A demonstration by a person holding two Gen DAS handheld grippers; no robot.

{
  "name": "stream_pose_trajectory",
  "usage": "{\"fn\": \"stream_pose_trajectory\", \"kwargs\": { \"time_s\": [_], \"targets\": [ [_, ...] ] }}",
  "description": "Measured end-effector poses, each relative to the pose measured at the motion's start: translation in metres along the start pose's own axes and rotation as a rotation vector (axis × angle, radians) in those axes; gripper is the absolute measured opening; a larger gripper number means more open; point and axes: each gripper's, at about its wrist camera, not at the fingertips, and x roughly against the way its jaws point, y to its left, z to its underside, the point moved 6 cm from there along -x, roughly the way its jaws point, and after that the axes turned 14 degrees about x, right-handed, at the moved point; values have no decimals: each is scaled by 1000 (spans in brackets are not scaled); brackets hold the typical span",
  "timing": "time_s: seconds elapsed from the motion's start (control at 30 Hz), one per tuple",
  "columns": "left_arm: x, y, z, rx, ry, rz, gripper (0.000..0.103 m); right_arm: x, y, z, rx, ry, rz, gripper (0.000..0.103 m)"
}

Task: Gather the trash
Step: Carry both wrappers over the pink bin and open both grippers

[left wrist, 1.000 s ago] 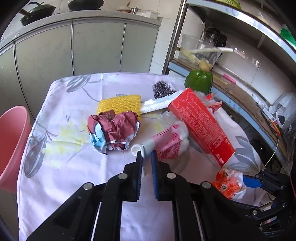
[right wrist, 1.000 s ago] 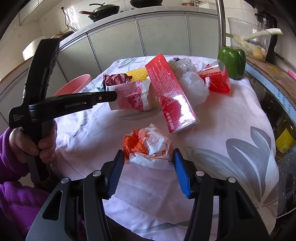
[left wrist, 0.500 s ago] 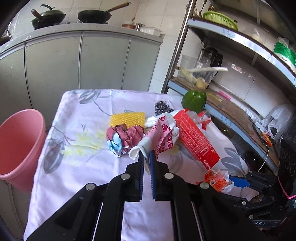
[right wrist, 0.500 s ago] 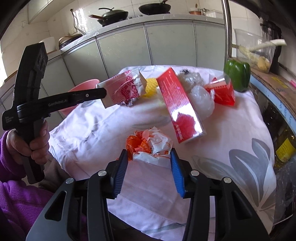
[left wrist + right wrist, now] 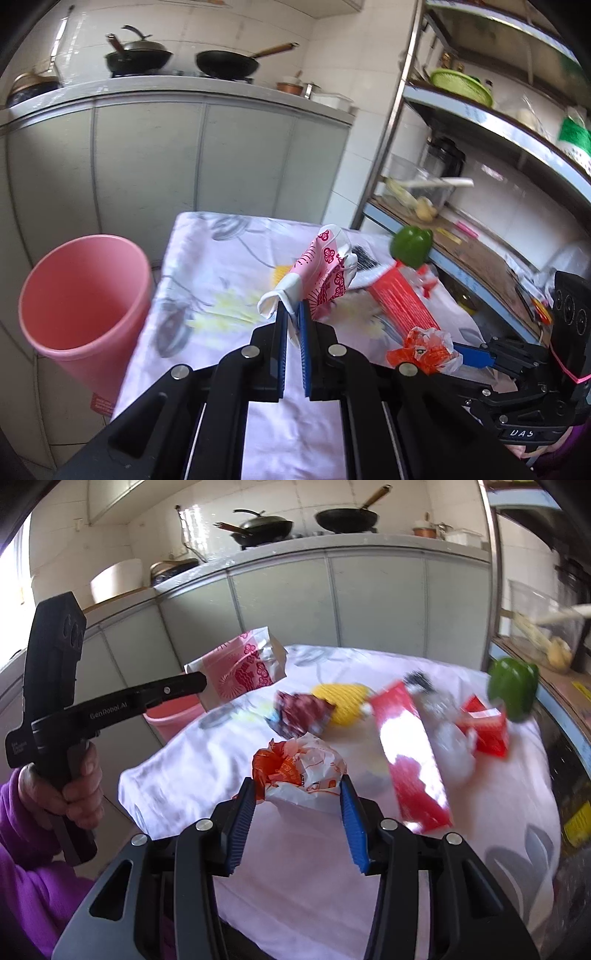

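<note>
Right now the desk point(image 5: 480, 849), draped in a flowered cloth, is carrying a long red box point(image 5: 410, 753) lying flat with its long axis running away from me. Beside the desk's left edge, the pink bin point(image 5: 79, 310) is standing upright, looking empty inside. The left gripper point(image 5: 291, 321) is holding its fingers clenched on a pink-and-white paper bag point(image 5: 325, 273), lifted and pointing up and away. The right gripper point(image 5: 297, 794) is grasping a crumpled orange-and-white wrapper point(image 5: 299, 771).
</note>
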Motion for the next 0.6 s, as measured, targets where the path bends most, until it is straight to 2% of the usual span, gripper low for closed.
{"fn": "stream_pose_trajectory", "kwargs": {
  "time_s": [0.37,0.6],
  "targets": [
    [23,67,-31,120,-99,-127,6,-46,33,-66,95,-54,-104,46],
    [35,123,-43,174,-154,-243,6,-80,58,-109,140,-82,-169,46]
  ]
}}
